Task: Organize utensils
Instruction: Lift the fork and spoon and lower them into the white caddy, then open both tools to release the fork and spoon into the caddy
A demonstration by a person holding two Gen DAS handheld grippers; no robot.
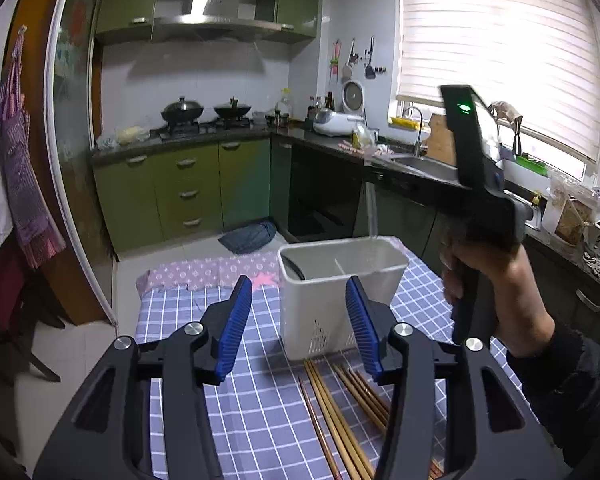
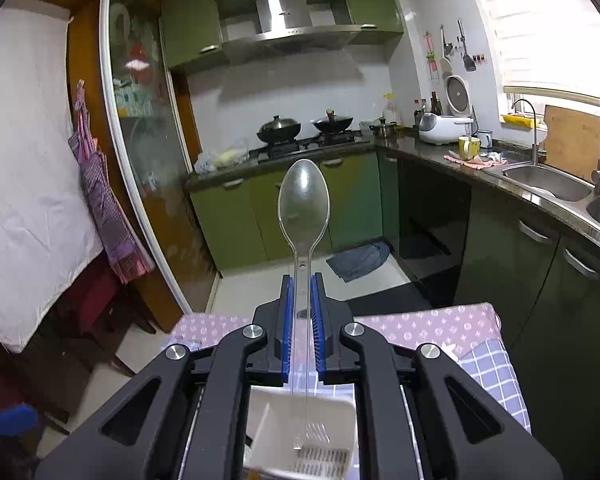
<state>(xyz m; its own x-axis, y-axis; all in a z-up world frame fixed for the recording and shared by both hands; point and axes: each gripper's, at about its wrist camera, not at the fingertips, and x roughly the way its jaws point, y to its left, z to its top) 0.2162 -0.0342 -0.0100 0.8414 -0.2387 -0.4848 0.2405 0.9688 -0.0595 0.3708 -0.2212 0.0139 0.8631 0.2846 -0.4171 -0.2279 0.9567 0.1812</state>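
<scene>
Spoon (image 2: 303,216) clamped by its handle in right tool (image 2: 302,312), bowl up, holder (image 2: 300,420) right below it; not dropped in yet. Left tool (image 1: 298,328) open, empty, chopsticks (image 1: 340,412) under it on tabletop (image 1: 260,400), still to sort.

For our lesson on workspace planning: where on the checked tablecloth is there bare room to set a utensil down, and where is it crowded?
Free: the checked tablecloth left of the white utensil caddy, out to the pink border, and the strip left of the wooden chopsticks. Crowded: in front of the caddy, where the chopsticks fan out, and to its right, where the hand holds the right gripper.
</scene>
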